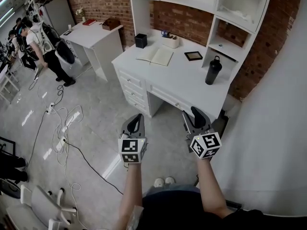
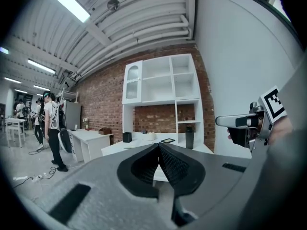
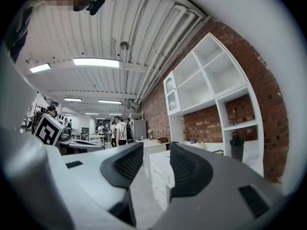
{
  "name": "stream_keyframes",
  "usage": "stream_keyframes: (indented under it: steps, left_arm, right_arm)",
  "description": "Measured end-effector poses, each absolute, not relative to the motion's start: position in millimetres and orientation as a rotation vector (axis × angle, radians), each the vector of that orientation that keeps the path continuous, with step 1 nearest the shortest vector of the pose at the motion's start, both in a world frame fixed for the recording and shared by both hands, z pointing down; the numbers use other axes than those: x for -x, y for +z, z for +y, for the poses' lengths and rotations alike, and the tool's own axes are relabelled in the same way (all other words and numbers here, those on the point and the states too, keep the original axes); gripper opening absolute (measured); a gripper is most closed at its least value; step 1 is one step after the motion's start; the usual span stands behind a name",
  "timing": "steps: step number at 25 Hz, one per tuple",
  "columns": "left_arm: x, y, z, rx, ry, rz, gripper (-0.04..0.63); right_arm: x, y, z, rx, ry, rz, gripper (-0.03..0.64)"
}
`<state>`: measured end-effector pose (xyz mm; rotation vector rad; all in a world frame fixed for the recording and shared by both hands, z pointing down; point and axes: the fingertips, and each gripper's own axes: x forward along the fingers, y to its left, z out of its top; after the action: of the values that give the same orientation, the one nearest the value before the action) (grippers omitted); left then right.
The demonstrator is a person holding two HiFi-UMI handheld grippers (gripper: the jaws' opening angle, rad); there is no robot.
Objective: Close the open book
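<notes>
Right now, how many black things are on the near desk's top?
3: a box back left, a flat frame right of the open book, a bottle at the right end.

No legible text, label, brand or number in any view. The cubes (image 1: 132, 150) on the left gripper (image 1: 136, 120) and right gripper (image 1: 195, 114) bear only black-and-white square marker patterns. The open book (image 1: 156, 55) on the far white surface (image 1: 182, 78) shows pages too small to read.

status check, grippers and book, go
Left gripper shut, empty; right gripper open, empty. Book open on desk, untouched, both grippers short of it. Nothing lying on the book.
</notes>
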<state>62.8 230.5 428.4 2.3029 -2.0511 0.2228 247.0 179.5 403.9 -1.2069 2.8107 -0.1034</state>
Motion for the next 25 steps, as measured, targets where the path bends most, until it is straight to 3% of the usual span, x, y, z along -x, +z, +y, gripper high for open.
stream_keyframes:
  steps: [13, 25]
  left_arm:
    - [-1, 401, 238, -2.284, 0.167, -2.158, 0.009]
    - [64, 374, 175, -2.277, 0.143, -2.295, 0.009]
  right_arm:
    - [-211, 381, 170, 1.181, -0.059, 2.777, 0.164]
    - [-153, 354, 85, 1.099, 0.033, 2.757, 0.164]
